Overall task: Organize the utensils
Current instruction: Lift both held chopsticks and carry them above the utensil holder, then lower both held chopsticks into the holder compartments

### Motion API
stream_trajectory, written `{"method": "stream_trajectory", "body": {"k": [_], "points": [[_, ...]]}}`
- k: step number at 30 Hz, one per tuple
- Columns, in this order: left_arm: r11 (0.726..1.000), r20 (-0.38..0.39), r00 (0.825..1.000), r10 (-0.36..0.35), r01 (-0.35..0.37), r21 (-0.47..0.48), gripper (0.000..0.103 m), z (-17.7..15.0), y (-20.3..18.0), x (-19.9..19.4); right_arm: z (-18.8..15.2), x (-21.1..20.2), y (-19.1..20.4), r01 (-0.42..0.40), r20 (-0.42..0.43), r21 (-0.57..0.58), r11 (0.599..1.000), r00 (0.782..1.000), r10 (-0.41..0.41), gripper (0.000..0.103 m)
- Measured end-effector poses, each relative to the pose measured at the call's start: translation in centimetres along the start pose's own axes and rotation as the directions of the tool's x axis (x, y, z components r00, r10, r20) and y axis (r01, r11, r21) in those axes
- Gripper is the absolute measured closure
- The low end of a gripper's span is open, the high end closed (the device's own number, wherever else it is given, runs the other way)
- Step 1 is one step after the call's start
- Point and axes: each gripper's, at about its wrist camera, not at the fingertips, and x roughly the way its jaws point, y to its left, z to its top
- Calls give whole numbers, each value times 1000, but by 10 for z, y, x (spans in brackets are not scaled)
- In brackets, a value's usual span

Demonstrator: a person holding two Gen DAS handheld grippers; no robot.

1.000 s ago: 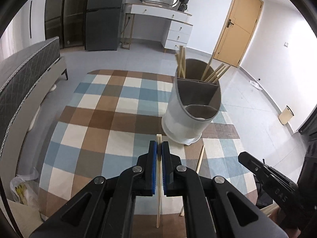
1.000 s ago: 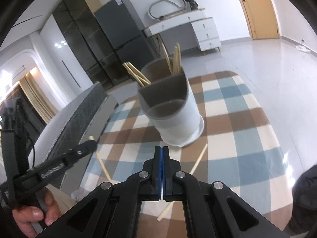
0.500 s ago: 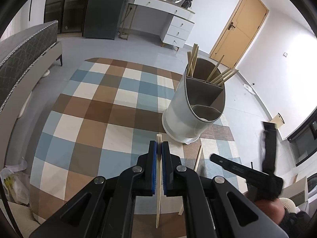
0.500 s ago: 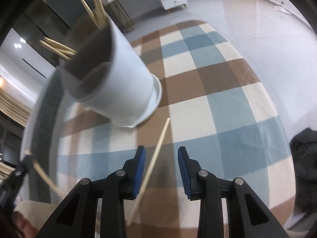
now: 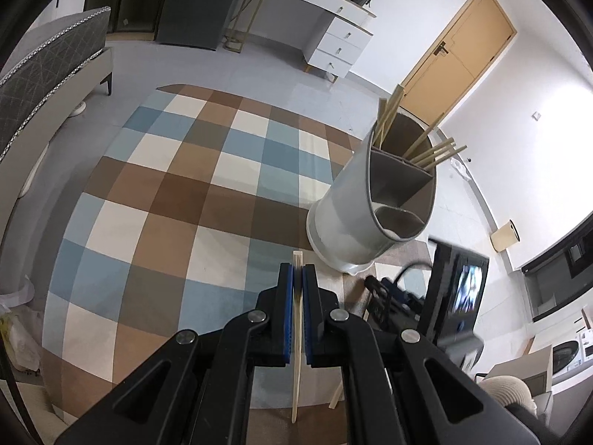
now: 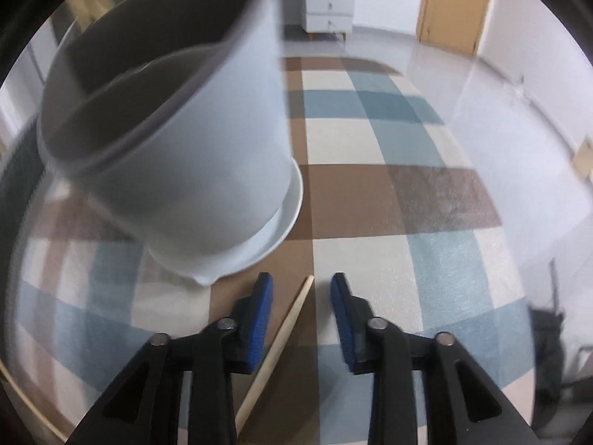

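A white utensil holder [image 5: 374,204] with grey dividers stands on the checked rug [image 5: 178,200], with several wooden chopsticks [image 5: 430,154] in its far compartments. My left gripper [image 5: 297,278] is shut on a wooden chopstick [image 5: 296,333], held above the rug to the left of the holder. My right gripper [image 6: 301,293] is open, low over the rug just in front of the holder [image 6: 178,141]. A loose chopstick [image 6: 281,337] lies on the rug between its fingers. The right gripper shows blurred in the left wrist view [image 5: 393,300].
A grey sofa [image 5: 40,85] stands at the left edge of the rug. A white dresser [image 5: 326,33] and dark cabinets are at the far wall, with a yellow door [image 5: 456,63] to the right. A bag [image 5: 15,333] lies at lower left.
My right gripper has opened and dropped down close to the holder, over the loose chopstick. My left gripper has kept hold of its chopstick and drifted left of the holder.
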Motion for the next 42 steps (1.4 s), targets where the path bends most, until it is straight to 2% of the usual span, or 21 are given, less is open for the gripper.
{"method": "stream_trajectory", "body": {"k": [1, 2, 6, 11, 16, 20, 30, 37, 42], "points": [[1000, 0, 1000, -9, 9, -3, 102, 1, 0, -1, -2, -2, 1, -1, 3, -2, 1000, 1000, 1, 96], [1000, 4, 1000, -10, 10, 0, 102, 1, -1, -2, -4, -4, 1, -5, 4, 2, 1000, 1000, 5, 98], [1000, 11, 1000, 8, -8, 17, 102, -2, -4, -3, -9, -12, -3, -74, 1, 31, 997, 997, 74, 100], [999, 21, 999, 24, -24, 24, 103, -5, -7, -7, -9, -47, -8, -182, 73, 80, 980, 982, 176, 100], [998, 49, 998, 27, -30, 53, 103, -12, -14, -19, -13, -95, -13, -300, 186, 94, 949, 942, 280, 100], [995, 48, 998, 40, -44, 84, 102, -20, -23, -23, -20, -128, -16, -356, 264, 92, 930, 909, 322, 100], [978, 46, 997, 59, -67, 196, 103, -27, -52, -37, -27, -163, -20, -396, 346, 50, 917, 868, 356, 100], [976, 48, 997, 62, -71, 205, 103, -22, -61, -46, -27, -170, -23, -405, 376, 29, 914, 852, 365, 100], [971, 62, 996, 64, -77, 227, 103, -16, -71, -53, -21, -178, -28, -424, 409, 31, 905, 832, 375, 100]]}}
